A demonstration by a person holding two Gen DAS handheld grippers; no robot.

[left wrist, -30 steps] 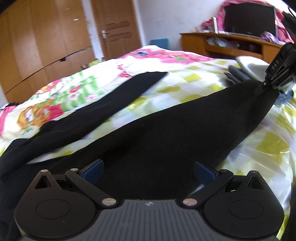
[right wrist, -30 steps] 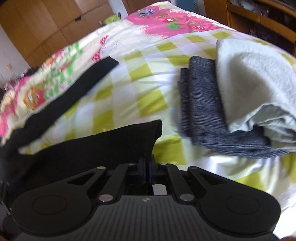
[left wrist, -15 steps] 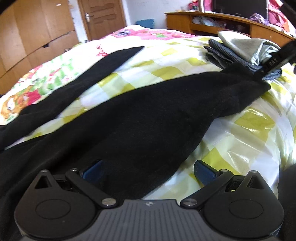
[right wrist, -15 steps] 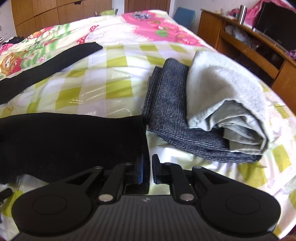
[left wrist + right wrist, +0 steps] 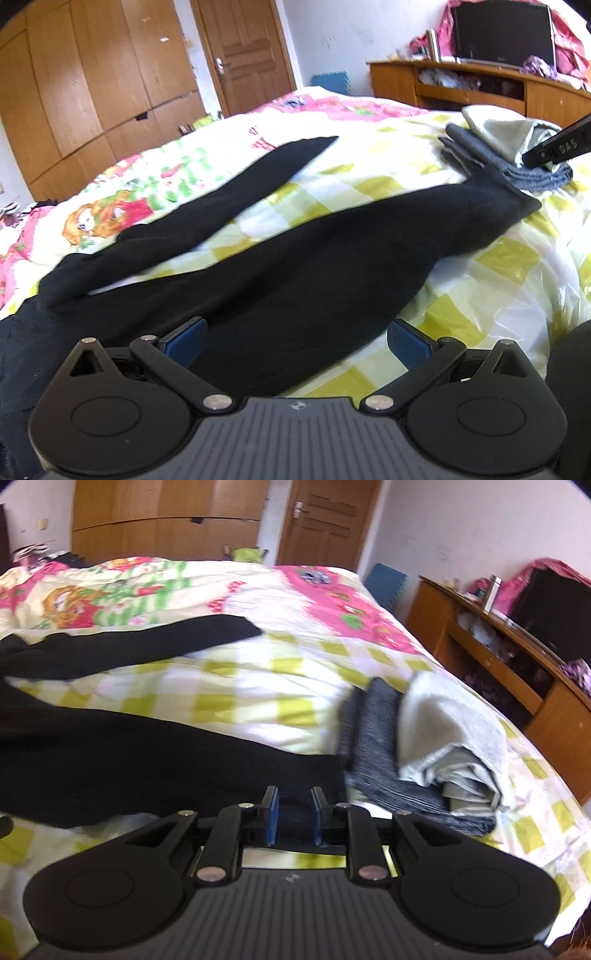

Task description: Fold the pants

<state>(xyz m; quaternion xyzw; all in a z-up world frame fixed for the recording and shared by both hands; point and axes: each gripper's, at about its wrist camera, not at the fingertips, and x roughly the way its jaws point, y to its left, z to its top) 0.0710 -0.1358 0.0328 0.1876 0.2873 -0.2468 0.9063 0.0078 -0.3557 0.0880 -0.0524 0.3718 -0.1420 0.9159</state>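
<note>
Black pants (image 5: 295, 266) lie spread on the bed, legs apart in a V, hems pointing away. My left gripper (image 5: 297, 338) is open wide above the near leg's upper part, nothing between its blue pads. In the right wrist view the pants (image 5: 147, 760) run left across the bed. My right gripper (image 5: 293, 818) is partly open over the near leg's hem; the cloth lies between the pads, loose. The right gripper also shows in the left wrist view (image 5: 557, 149), just above that hem.
A folded dark grey garment (image 5: 376, 746) with a pale grey one (image 5: 450, 738) on top lies right beside the hem. The bed has a yellow-checked plastic cover (image 5: 509, 258) and a floral quilt (image 5: 147, 587). A wooden TV cabinet (image 5: 498, 653) stands to the right; wardrobes and a door stand behind.
My right gripper has opened and let go of the leg's hem, which now lies flat on the bed. Both cameras have tilted up a little.
</note>
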